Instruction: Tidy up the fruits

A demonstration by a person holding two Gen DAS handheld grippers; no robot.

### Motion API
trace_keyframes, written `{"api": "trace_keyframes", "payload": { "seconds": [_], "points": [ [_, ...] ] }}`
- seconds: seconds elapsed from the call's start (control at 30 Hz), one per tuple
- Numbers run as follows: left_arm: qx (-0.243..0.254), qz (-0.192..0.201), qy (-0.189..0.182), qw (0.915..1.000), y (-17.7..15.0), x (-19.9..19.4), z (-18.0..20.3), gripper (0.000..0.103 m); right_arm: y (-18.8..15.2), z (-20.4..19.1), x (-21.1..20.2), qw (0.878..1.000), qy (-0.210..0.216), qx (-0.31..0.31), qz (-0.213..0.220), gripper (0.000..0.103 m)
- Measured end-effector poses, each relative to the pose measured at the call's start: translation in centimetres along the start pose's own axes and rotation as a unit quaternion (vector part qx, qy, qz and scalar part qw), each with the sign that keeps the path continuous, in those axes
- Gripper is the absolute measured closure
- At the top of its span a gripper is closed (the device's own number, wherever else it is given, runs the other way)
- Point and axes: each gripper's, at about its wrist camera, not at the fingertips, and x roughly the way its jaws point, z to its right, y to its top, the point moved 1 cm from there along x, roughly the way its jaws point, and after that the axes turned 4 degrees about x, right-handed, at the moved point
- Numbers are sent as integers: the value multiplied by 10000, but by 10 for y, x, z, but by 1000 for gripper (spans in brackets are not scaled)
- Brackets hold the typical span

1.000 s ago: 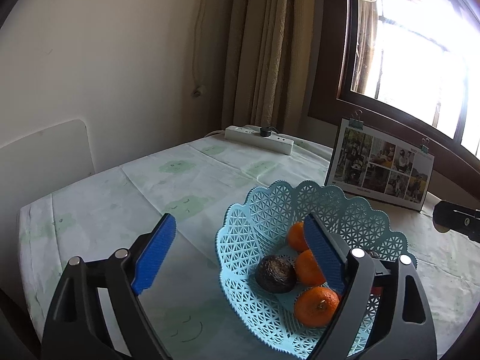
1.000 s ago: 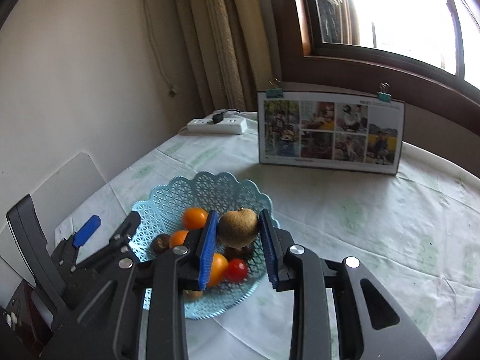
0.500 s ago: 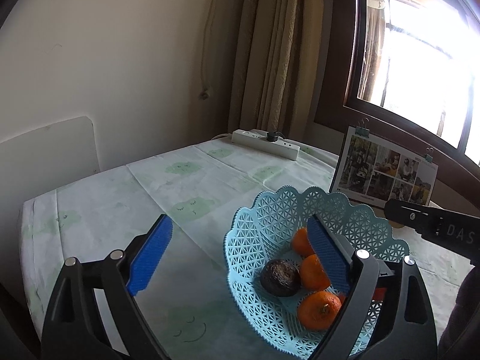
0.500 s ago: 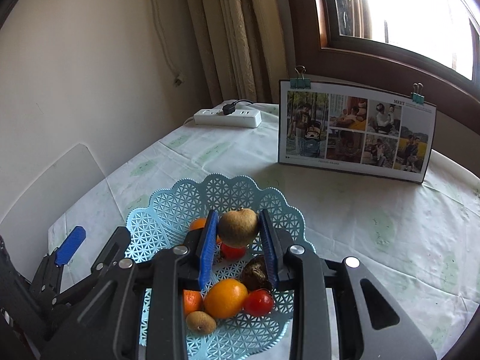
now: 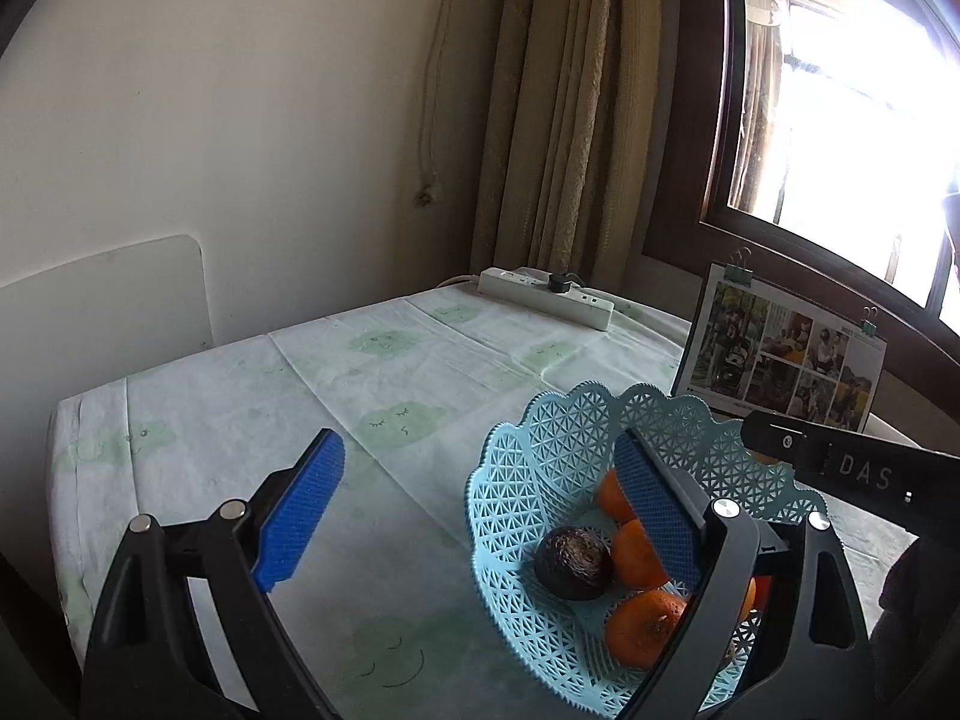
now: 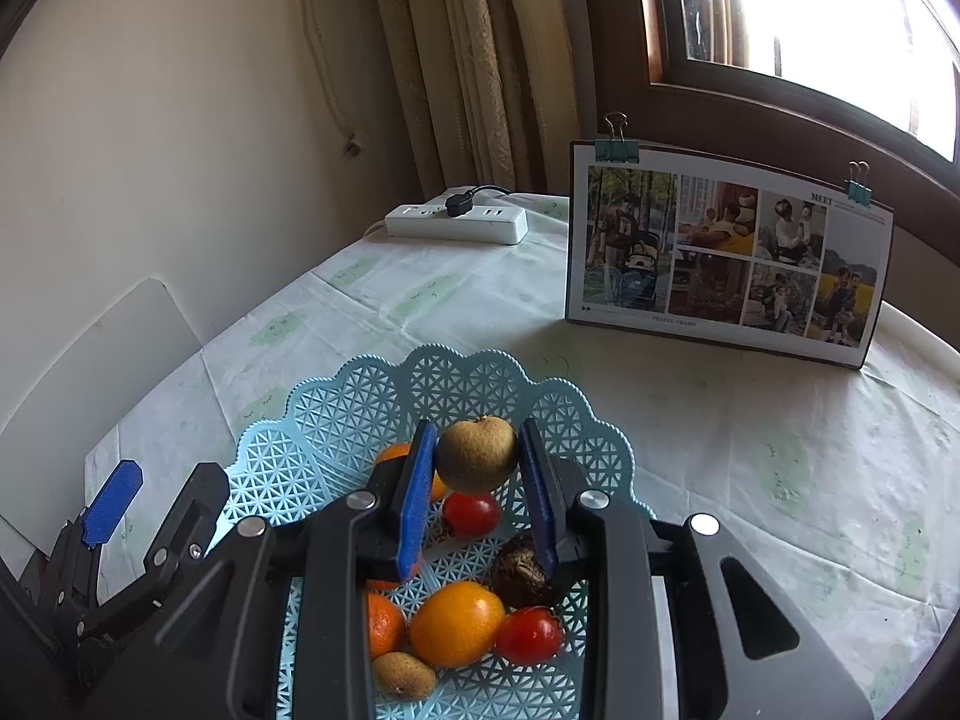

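Left wrist view: the left gripper (image 5: 474, 516) hangs released, its ribbed blue pads wide apart, one over the bare cloth-covered bench (image 5: 252, 396) and the other over the near rim of the pale blue basket (image 5: 540, 456); it holds nothing and seems parked beside the basket to leave the other tool room. The basket is a rigid plastic lattice with a scalloped edge, shallow enough that round fruit settles toward its middle; here it shows several dimpled oranges (image 5: 645, 630) and one dark, wrinkled, round fruit (image 5: 573, 564). A black bar of the other tool crosses above the far rim. Right wrist view: the right gripper (image 6: 477, 462) is clenched on a brown kiwi-like fruit (image 6: 477, 461), dull, rough-skinned and roundish, pinched at its sides between the blue pads and held above the basket's centre, probably so that it falls among the others once let go. Beneath it lie glossy red tomatoes (image 6: 528, 636), a smooth orange (image 6: 457, 624), a second small brown fruit (image 6: 403, 673) and the dark wrinkled one. A clipped photo card (image 6: 726, 252) stands well apart on the cloth.
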Motion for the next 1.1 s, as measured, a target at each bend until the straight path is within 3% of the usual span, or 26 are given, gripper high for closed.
{"api": "trace_keyframes", "payload": {
  "seconds": [0.7,0.8,0.93,1.1],
  "points": [
    [33,-4,22,10000,-1,1,0,5,4,2,-5,9999,-12,77,103,72],
    [58,-3,2,10000,-1,1,1,4,2,3,-8,9999,-3,77,124,61],
    [100,-3,-35,9999,-2,1,2,3,-4,6,-12,9998,-44,68,162,37],
    [125,-24,-62,9999,-2,2,2,3,-14,20,-20,9994,-174,197,207,31]
  ]
}}
